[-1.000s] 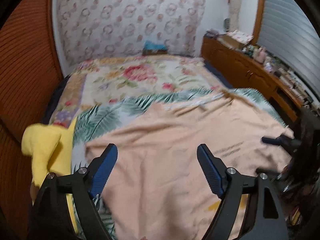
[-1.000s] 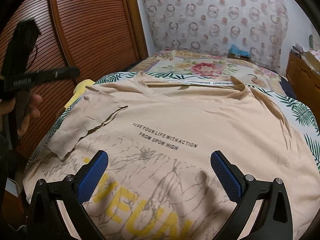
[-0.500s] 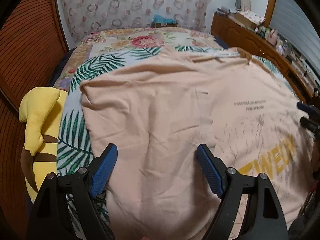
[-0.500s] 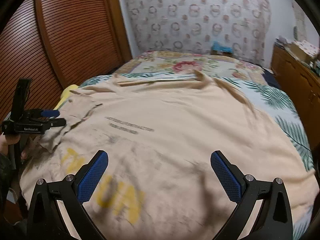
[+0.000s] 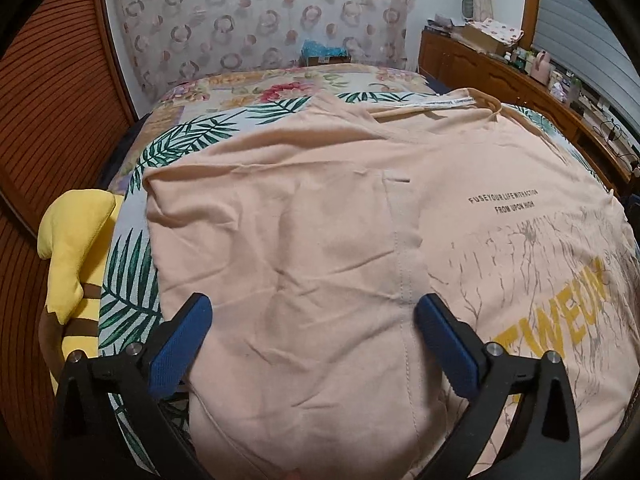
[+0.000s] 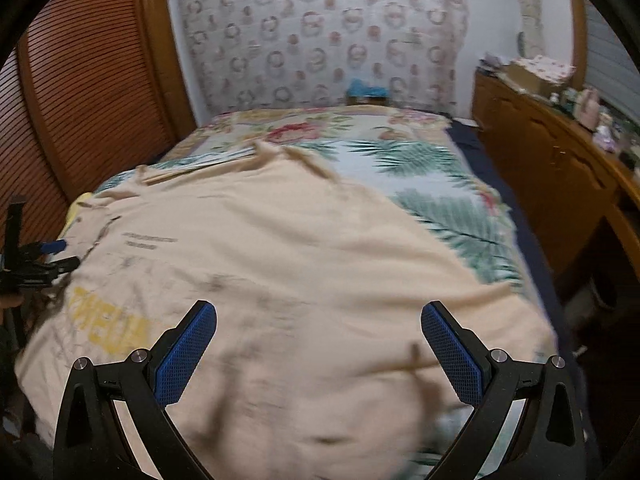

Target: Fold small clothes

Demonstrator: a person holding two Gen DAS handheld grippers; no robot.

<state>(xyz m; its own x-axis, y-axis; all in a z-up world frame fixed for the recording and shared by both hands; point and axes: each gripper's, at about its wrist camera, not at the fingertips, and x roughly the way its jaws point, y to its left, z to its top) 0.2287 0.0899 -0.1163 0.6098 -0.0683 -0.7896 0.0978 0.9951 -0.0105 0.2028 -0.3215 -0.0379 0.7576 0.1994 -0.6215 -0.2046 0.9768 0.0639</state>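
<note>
Peach T-shirt (image 5: pixel 340 220) spread on bed (image 5: pixel 240 120); left side folded inward, right side and lengthwise folds pending. Left gripper (image 5: pixel 312 340), right gripper (image 6: pixel 320 354): jaws spread, empty.

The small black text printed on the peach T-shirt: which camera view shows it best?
The left wrist view shows it best: the small black text on the peach T-shirt is sharp, and two lines of letters can be read. In the right wrist view the same text is far to the left and blurred, only two dark lines.
</note>
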